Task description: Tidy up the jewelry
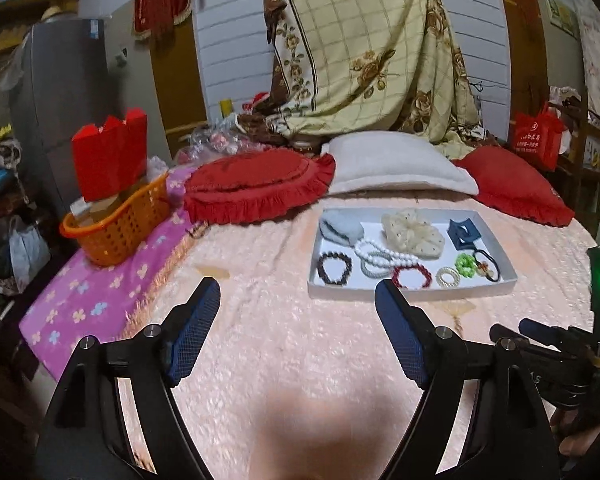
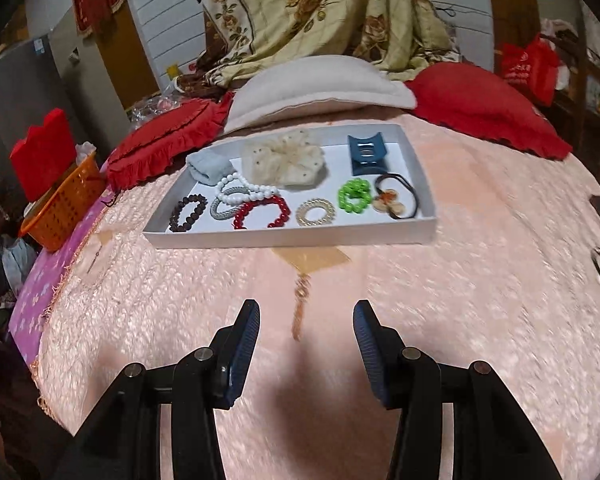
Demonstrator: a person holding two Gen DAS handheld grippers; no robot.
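White tray point(image 2: 414, 190) on bed point(image 2: 440, 320), approx centre. Contents: 4 bead bracelets, 2 coil rings, 1 cream scrunchie point(image 2: 283, 159), 1 blue claw clip point(image 2: 367, 153), 1 flower hair tie. Left gripper point(image 1: 298, 290) & right gripper point(image 2: 307, 309): both released, nothing held, short of tray. Path unobstructed.

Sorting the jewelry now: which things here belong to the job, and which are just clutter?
Job: white tray, red bead bracelet, dark bead bracelet, white bead string, green bead ring, blue hair claw.

Clutter: red cushion, white pillow, orange basket.
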